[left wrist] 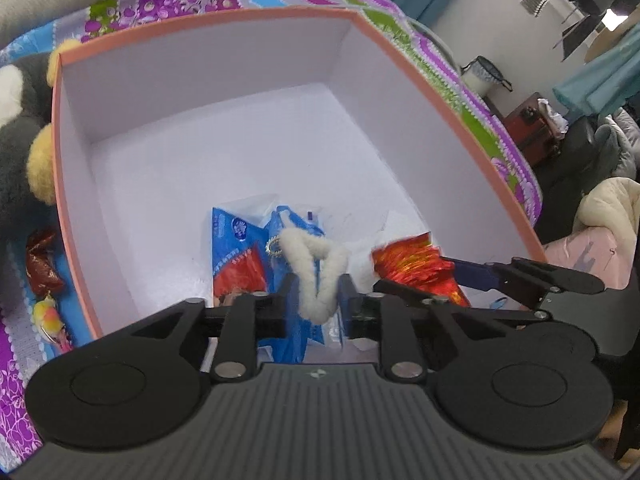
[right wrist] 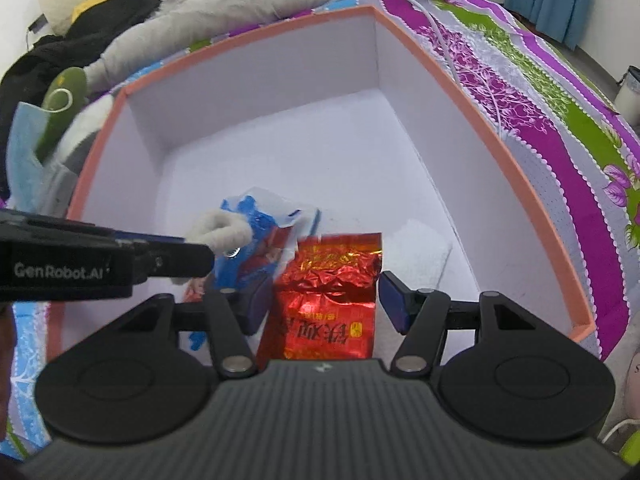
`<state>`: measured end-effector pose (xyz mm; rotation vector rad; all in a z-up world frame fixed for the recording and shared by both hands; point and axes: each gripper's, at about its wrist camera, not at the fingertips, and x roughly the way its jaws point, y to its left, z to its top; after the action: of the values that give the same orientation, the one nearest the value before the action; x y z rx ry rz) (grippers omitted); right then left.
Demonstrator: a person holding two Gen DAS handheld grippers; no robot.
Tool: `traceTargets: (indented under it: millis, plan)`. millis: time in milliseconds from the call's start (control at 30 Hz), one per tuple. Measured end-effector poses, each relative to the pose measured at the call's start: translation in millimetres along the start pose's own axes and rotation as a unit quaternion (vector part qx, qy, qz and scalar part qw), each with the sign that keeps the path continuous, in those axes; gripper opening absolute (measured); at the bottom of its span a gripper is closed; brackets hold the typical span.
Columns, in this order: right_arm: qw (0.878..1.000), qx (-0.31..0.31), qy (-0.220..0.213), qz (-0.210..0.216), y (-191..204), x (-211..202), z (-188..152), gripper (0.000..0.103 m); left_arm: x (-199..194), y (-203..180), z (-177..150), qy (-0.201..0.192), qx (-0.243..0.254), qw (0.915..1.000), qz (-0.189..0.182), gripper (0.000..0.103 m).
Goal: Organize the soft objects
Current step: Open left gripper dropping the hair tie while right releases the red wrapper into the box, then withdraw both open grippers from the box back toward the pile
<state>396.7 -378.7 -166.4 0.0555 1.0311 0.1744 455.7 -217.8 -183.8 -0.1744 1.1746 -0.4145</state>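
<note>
A large box with a pink rim point(left wrist: 420, 80) and white inside stands on the bed; it also shows in the right wrist view point(right wrist: 460, 80). My left gripper point(left wrist: 316, 296) is shut on a white fluffy keychain toy point(left wrist: 316, 268) and holds it over a blue plastic packet point(left wrist: 236, 248) in the box. In the right wrist view the toy point(right wrist: 220, 228) sits at the left gripper's tip. My right gripper point(right wrist: 324, 300) is open around a red foil tea packet point(right wrist: 328, 292), which lies on the box floor. The packet point(left wrist: 412, 264) also shows in the left wrist view.
A grey and yellow plush toy point(left wrist: 24, 140), a brown wrapped sweet point(left wrist: 42, 268) and a small yellow toy point(left wrist: 50, 316) lie left of the box on the patterned bedspread point(right wrist: 560, 128). A white cable point(right wrist: 460, 60) runs over it. Bedding and clothes point(right wrist: 120, 12) lie behind.
</note>
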Motion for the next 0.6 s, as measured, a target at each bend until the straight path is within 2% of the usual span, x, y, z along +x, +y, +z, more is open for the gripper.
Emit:
traceTargets:
  millis: [33,67,267,600]
  plan:
    - [1.0,0.001,0.002,0.002,-0.9,1.0,0.0,0.062,1.6,1.0,-0.1,0.0,0.001,1.0,0.001,0.038]
    - [1.0,0.001,0.001,0.003,-0.8,0.2,-0.3,0.062,0.9,0.3,-0.8,-0.001,0.003,1.0,0.003,0.04]
    - [1.0,0.006,-0.024,-0.002,3.5,-21.2,-0.9,0.062,-26.5,-6.2,-6.1,-0.032,0.02,0.9993,0.0,0.04]
    - [0.994,-0.007,-0.109,0.007,29.6,-105.1,-11.5,0.062,-132.6,-28.9,-33.7,-0.126,0.045,0.991,0.006,0.04]
